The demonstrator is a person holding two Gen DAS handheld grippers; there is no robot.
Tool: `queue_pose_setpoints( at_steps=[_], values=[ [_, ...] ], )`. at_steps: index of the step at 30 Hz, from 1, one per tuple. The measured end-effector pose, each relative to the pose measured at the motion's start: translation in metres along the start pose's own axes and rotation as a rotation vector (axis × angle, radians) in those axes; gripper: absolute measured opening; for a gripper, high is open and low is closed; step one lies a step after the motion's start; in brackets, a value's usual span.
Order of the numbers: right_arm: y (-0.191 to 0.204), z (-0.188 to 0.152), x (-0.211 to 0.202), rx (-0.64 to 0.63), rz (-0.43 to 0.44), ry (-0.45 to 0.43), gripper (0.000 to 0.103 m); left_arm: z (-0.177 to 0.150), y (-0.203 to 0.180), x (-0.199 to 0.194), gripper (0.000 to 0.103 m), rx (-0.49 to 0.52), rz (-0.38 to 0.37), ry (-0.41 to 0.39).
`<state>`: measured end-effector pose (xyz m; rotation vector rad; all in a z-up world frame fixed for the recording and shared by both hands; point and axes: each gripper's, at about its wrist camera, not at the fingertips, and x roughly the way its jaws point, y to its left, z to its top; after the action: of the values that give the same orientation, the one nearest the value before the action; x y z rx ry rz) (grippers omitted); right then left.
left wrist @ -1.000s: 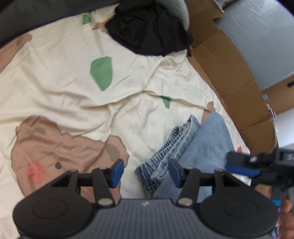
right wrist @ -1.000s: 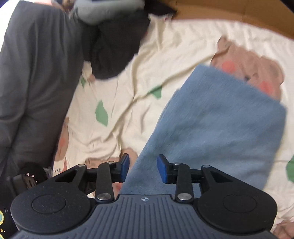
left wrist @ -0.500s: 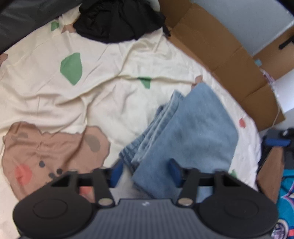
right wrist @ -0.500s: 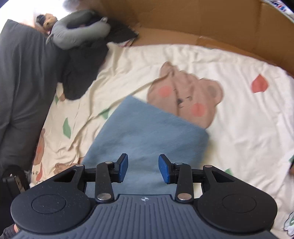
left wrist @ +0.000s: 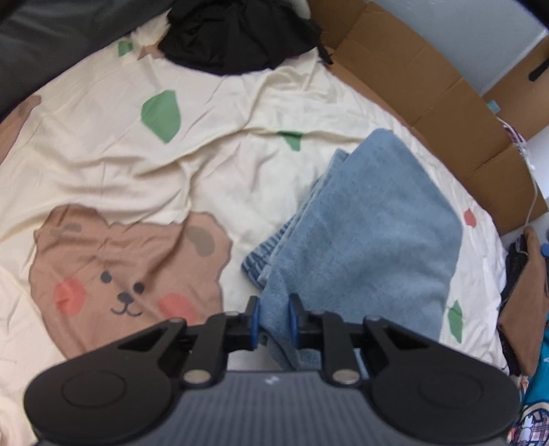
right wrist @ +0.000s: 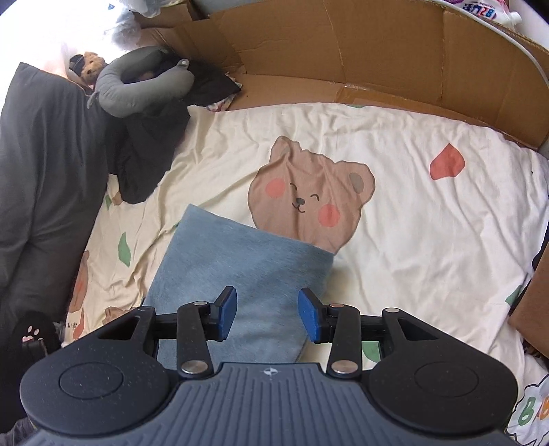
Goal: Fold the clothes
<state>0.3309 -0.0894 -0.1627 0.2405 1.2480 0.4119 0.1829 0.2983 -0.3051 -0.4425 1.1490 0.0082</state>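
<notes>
Folded light-blue jeans [left wrist: 370, 226] lie on a cream bear-print bed sheet [left wrist: 219, 161]. In the left wrist view their near corner rises between the blue pads, and my left gripper [left wrist: 273, 316] is shut on that corner. The layered waistband edges show on the jeans' left side. In the right wrist view the same jeans [right wrist: 240, 274] lie flat under my right gripper [right wrist: 267, 314], which stands open above the cloth with nothing held between its fingers.
A black garment [left wrist: 236, 32] lies crumpled at the head of the bed, beside a grey neck pillow [right wrist: 144, 85] and a dark grey duvet [right wrist: 44, 164]. Cardboard sheets [right wrist: 360, 51] wall the far side. A brown box [left wrist: 525, 291] stands at the bed's right edge.
My left gripper went from open above the jeans to shut on their near corner. The right gripper pulled back and its fingers opened wider.
</notes>
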Motion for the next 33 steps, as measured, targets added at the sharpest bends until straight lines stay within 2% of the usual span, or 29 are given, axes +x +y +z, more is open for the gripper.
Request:
queue_pose_setpoints(
  at_steps=[4, 8, 13, 16, 20, 27, 29, 30, 33],
  values=[
    [-0.024, -0.012, 0.0, 0.042, 0.018, -0.032, 0.047, 0.006, -0.003, -0.001, 0.021, 0.019, 0.009, 0.018],
    [-0.039, -0.026, 0.011, 0.088, 0.056, -0.054, 0.047, 0.024, -0.011, -0.032, 0.02, 0.02, 0.117, -0.089],
    [-0.042, -0.036, 0.034, 0.097, 0.101, -0.069, 0.046, 0.052, -0.042, -0.039, 0.021, 0.142, 0.076, -0.099],
    [-0.049, -0.038, 0.051, 0.109, 0.117, -0.086, 0.036, 0.063, -0.072, -0.028, 0.026, 0.223, 0.063, -0.093],
    [-0.064, -0.041, 0.078, 0.152, 0.117, -0.094, 0.016, 0.068, -0.104, -0.007, 0.03, 0.296, 0.04, -0.083],
    [-0.085, -0.046, 0.123, 0.191, 0.145, -0.122, 0.016, 0.075, -0.139, 0.039, 0.033, 0.4, 0.019, -0.05],
    [-0.088, -0.048, 0.133, 0.182, 0.144, -0.133, 0.016, 0.076, -0.139, 0.05, 0.04, 0.385, -0.005, -0.056],
    [-0.089, -0.048, 0.137, 0.177, 0.147, -0.139, 0.016, 0.076, -0.139, 0.057, 0.04, 0.376, -0.022, -0.054],
    [-0.086, -0.047, 0.144, 0.137, 0.173, -0.166, 0.016, 0.076, -0.139, 0.076, 0.039, 0.43, 0.01, -0.058]
  ],
)
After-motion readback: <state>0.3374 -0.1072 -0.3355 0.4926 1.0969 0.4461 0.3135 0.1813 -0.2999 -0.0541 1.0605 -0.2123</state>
